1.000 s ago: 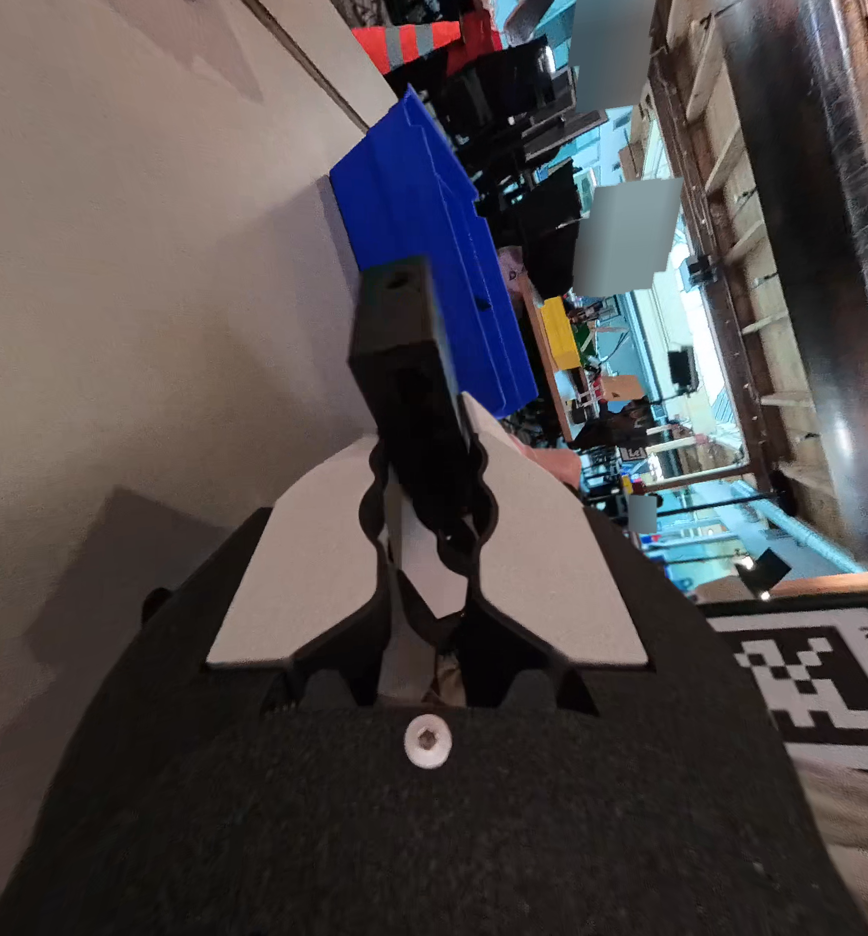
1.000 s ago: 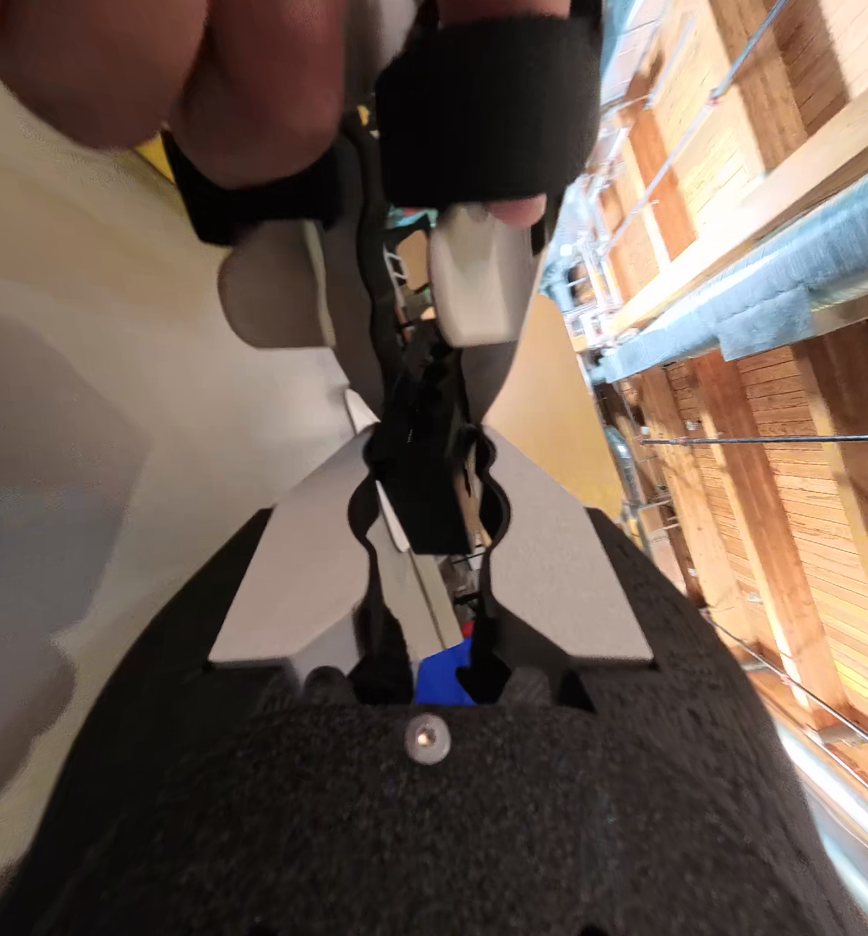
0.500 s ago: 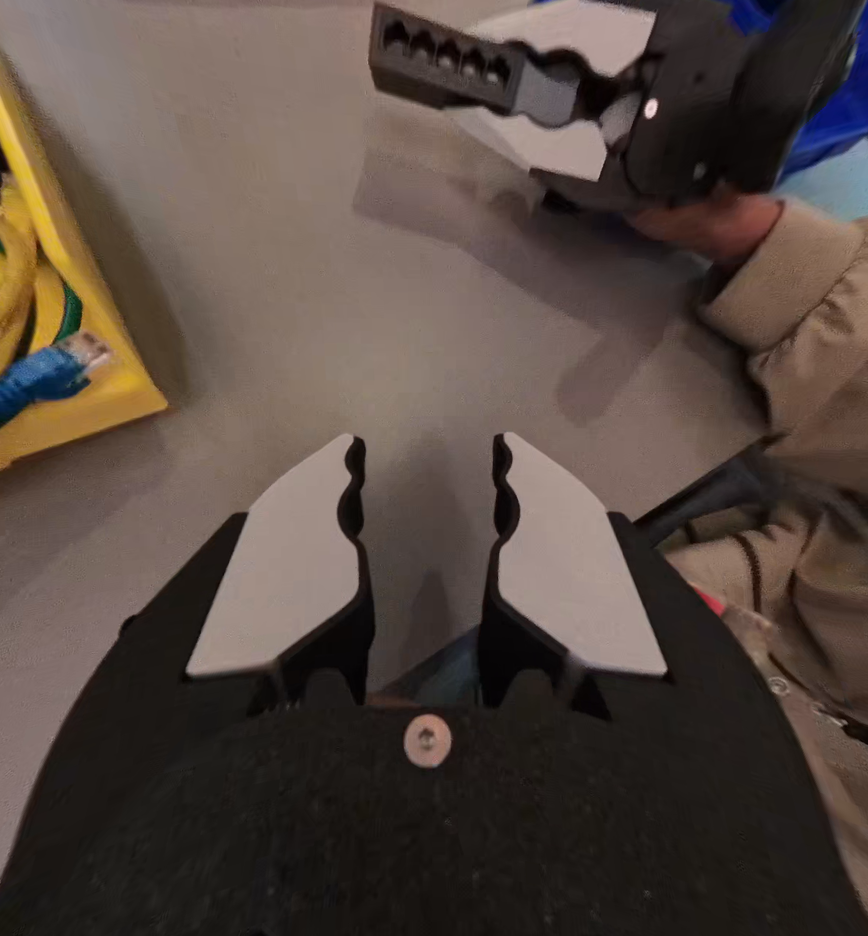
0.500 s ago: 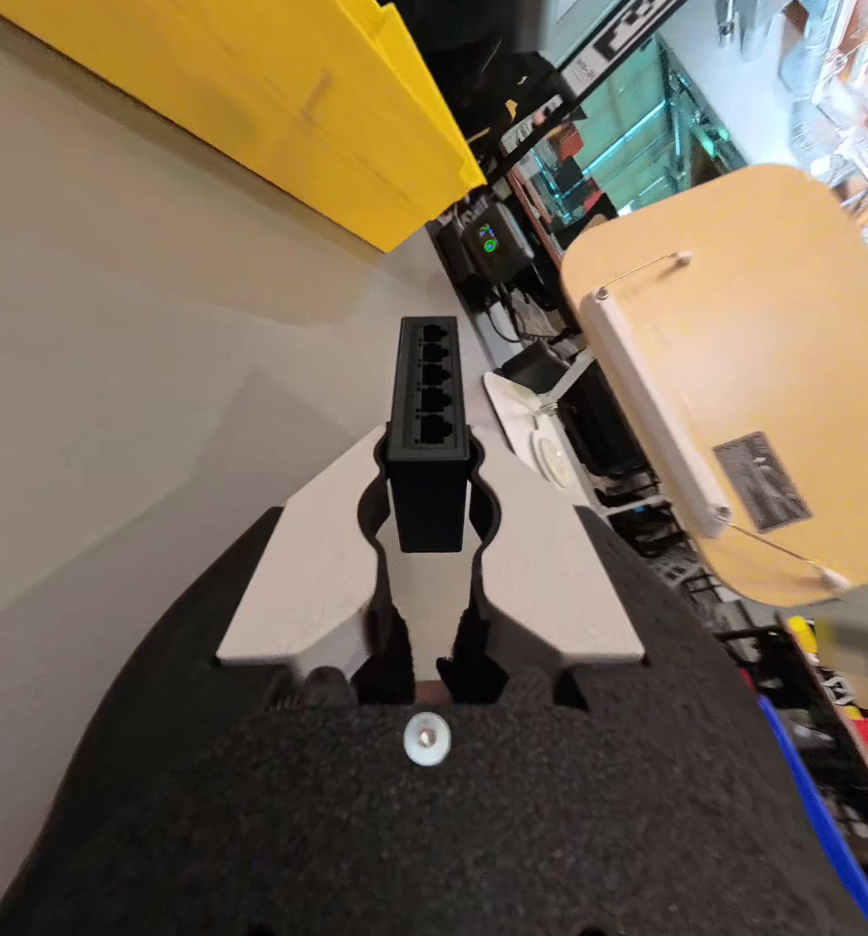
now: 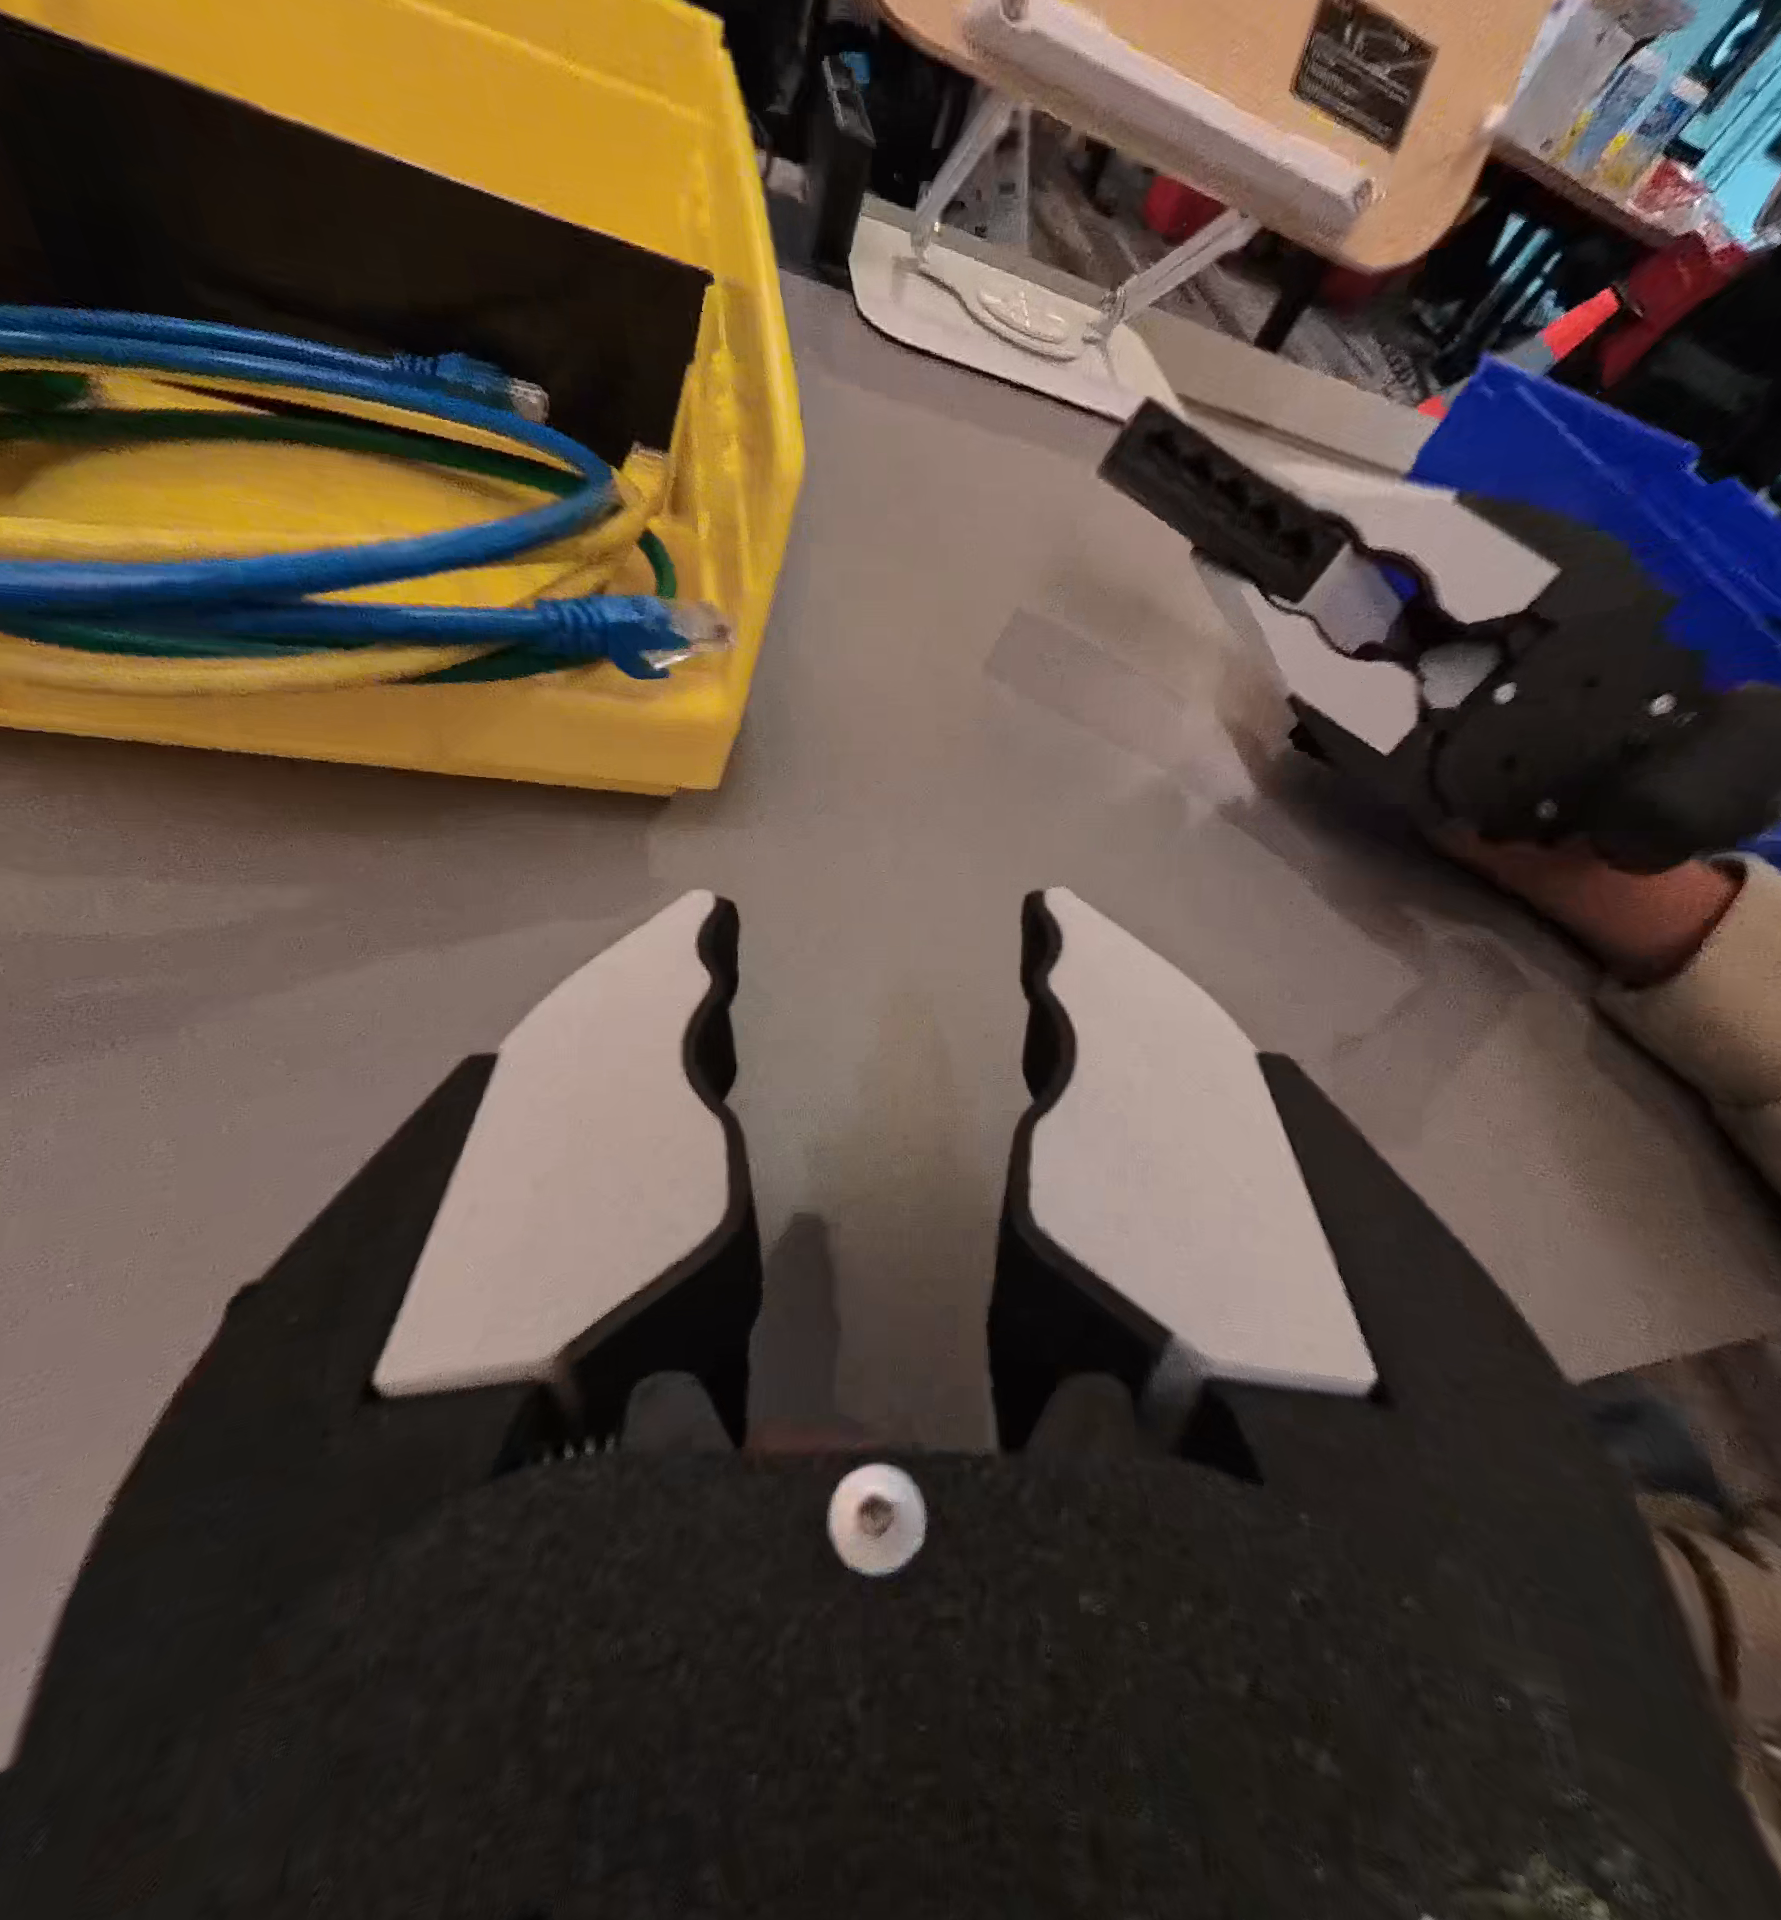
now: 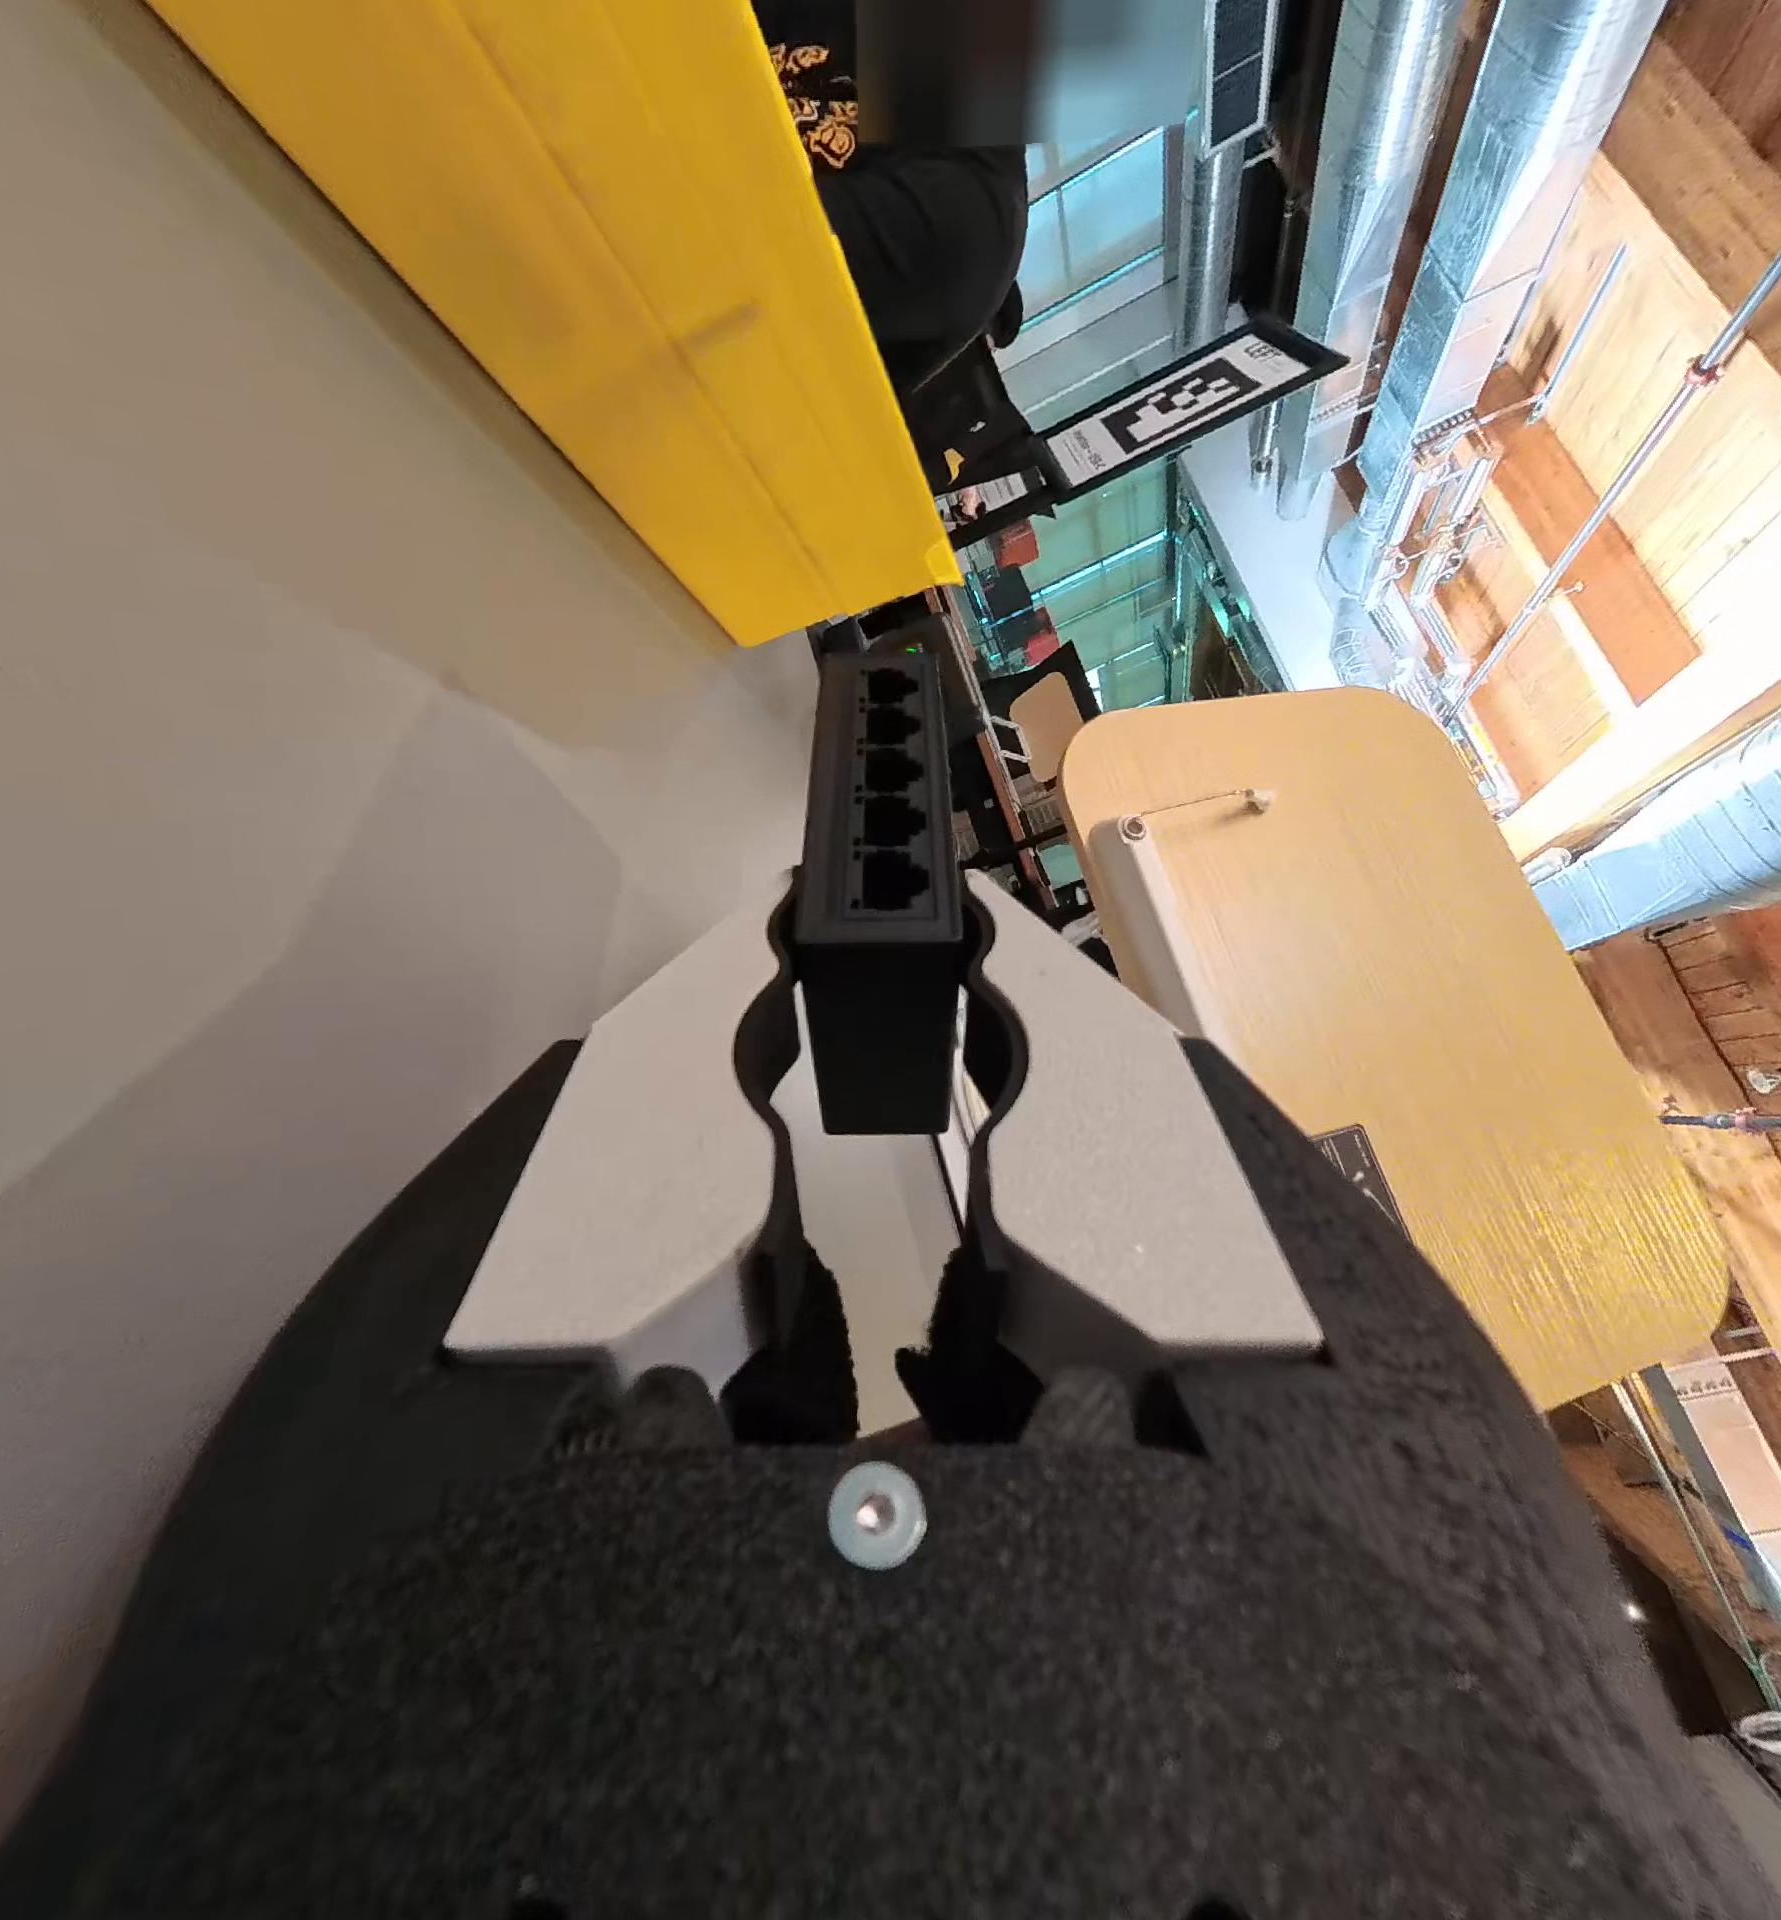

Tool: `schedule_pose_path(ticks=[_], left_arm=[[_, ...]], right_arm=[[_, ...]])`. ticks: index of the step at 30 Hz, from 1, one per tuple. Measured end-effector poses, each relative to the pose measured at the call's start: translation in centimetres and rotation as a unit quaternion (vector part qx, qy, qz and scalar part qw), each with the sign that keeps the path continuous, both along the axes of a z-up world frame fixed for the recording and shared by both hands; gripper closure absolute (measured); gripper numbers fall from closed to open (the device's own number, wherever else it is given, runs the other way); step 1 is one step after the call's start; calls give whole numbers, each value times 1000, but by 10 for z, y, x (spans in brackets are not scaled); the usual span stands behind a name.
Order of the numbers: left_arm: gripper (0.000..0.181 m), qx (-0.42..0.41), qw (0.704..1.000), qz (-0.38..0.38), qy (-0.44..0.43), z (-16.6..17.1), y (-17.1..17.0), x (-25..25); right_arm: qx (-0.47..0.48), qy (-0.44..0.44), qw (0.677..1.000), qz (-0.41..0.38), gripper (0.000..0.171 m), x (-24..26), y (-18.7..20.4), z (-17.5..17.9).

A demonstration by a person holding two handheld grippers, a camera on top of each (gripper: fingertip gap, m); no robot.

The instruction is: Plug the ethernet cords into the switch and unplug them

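My right gripper (image 6: pixel 878 914) is shut on a black switch (image 6: pixel 881 821) with a row of several empty ports, held above the grey table (image 5: pixel 917 748). It also shows in the left wrist view (image 5: pixel 1322 582) at the right, with the switch (image 5: pixel 1224 509) pointing left. My left gripper (image 5: pixel 878 935) is open and empty over the table. Blue (image 5: pixel 294 613), green and yellow ethernet cords lie coiled in a yellow bin (image 5: pixel 740 499) at the upper left. A blue cord's plug (image 5: pixel 688 634) rests near the bin's front corner.
A blue bin (image 5: pixel 1634 540) stands behind the right gripper. A person's hand and beige sleeve (image 5: pixel 1748 1018) hold the right gripper. The yellow bin's wall (image 6: pixel 605 291) fills the upper left of the right wrist view. A wooden chair back (image 6: pixel 1385 987) stands beyond the table. Tip to tip, the grippers are about 25 centimeters apart.
The switch passed from my left gripper to my right gripper. My left gripper opened, swung away and now faces the yellow bin of cords. The right gripper holds the switch with ports facing out.
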State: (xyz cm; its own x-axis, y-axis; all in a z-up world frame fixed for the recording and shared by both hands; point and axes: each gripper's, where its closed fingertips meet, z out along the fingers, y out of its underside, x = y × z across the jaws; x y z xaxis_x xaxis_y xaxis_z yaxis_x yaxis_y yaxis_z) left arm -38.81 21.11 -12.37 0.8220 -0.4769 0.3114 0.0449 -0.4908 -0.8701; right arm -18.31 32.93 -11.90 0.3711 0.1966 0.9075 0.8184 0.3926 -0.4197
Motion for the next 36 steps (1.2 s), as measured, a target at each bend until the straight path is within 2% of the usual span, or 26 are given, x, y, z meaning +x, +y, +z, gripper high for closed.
schedule_pose_path(ticks=[2, 4, 8, 12, 18, 21, 23, 25, 30, 36], left_arm=[[132, 28, 999, 8, -14, 15, 6, -13], [132, 49, 996, 70, -21, 19, 18, -45], [128, 11, 992, 102, -77, 26, 37, -94], [124, -48, 992, 99, -58, 21, 65, -128], [136, -169, 960, 67, -215, 14, 93, -133], [141, -199, 956, 73, -202, -3, 101, -132], [158, -195, 951, 65, -231, -1, 102, -128], [162, -192, 948, 70, -243, 1, 102, -129], [164, -169, 963, 60, -201, 8, 99, -127], [167, -113, 991, 48, -46, 17, 93, -122]], right_arm=[[-8, -10, 1000, -5, 145, 2, 3, -5], [-17, -9, 1000, -8, 145, 3, 5, -7], [-24, -9, 1000, -8, 145, 3, 5, -9], [-20, -22, 1000, -8, 145, 2, 5, -12], [-20, -34, 999, -8, 145, 2, 4, -15], [-22, -46, 999, -8, 145, 1, 3, -19], [-22, -51, 998, -4, 145, -1, 2, -20], [-25, -48, 999, -2, 145, -1, 2, -21], [-33, -33, 999, -5, 145, 2, 5, -18], [-34, -35, 999, -6, 145, 2, 5, -19]])
